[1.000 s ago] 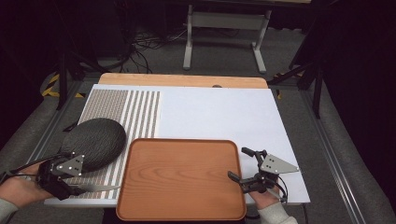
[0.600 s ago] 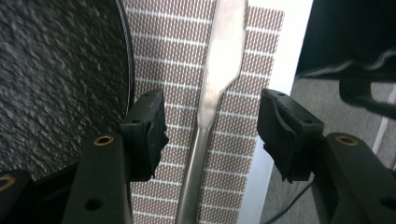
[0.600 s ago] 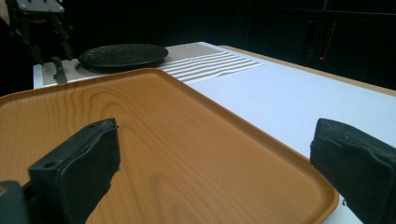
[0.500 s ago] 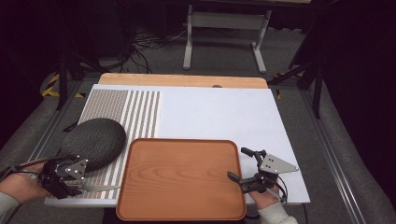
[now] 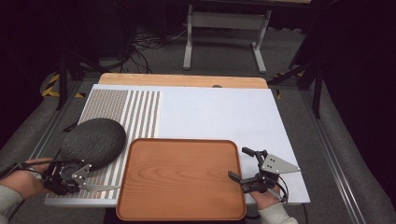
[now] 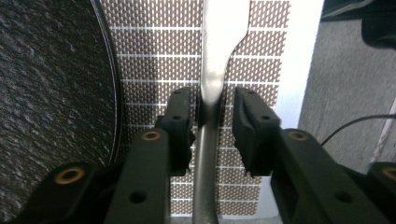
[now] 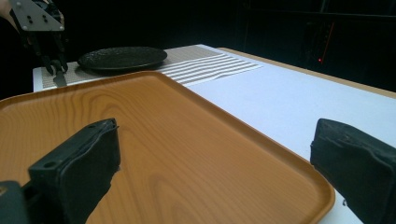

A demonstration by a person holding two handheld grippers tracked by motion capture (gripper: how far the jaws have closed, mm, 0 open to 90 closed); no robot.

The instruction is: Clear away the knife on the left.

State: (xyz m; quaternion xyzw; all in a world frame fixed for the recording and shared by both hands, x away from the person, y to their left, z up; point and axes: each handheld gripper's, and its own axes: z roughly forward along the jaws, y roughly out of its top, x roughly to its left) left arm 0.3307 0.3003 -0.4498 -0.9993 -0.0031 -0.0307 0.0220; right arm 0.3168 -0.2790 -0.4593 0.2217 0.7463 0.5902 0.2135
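the left gripper (image 6: 212,123) has just been closing around a knife (image 6: 211,88), one pad touching; at its 3 o'clock, the right gripper (image 5: 245,164) gapes wide, empty, astride the tray (image 5: 180,179) edge.

Black left gripper (image 6: 212,128) over a silver metal knife (image 6: 217,56), shiny and plain. Beneath it the mat (image 6: 154,70) shows a brown dotted grid cut by white lines, turning to brown-and-white stripes farther off. Just left of the gripper, a charcoal plate (image 6: 51,93) with a rough speckled texture. Ahead of the black right gripper (image 7: 212,163), an orange-brown tray (image 7: 154,130) with flowing wood grain, on a white bench (image 7: 289,102) edged in pale wood.
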